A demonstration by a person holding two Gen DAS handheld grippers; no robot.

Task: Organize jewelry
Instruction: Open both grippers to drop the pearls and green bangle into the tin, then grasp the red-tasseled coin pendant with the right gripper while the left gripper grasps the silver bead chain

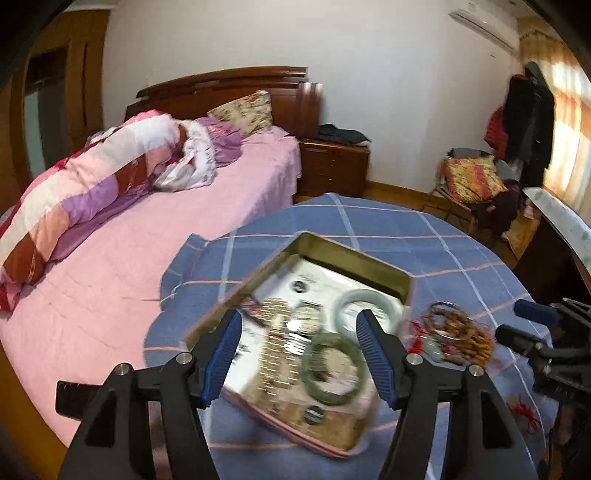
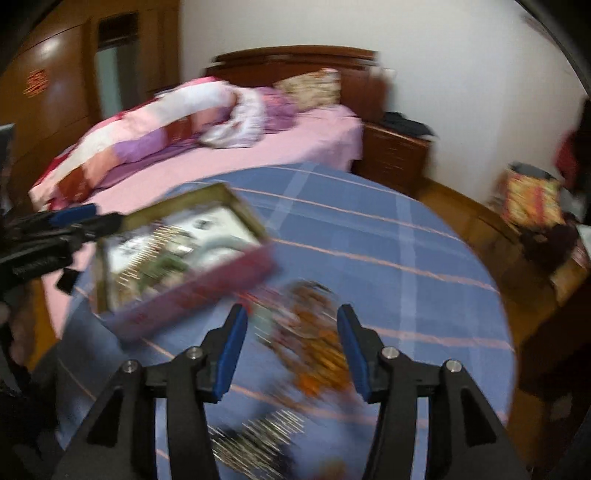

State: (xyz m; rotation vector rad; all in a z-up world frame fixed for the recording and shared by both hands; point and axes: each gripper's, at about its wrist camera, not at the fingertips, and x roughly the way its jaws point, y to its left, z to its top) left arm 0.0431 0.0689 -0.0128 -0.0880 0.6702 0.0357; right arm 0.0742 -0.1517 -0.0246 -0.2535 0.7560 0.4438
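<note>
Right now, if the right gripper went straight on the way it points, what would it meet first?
Most likely the bead pile on the blue cloth: it lies between the open right gripper's fingers, beside the tin. The blur leaves depth uncertain.

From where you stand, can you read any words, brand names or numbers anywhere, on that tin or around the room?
None can be read.
Tin box: dark round marks and faint print on its lining, too blurred to read.
Wardrobe door: a red sign or sticker, too blurred to read.
Air conditioner: no legible brand.
</note>
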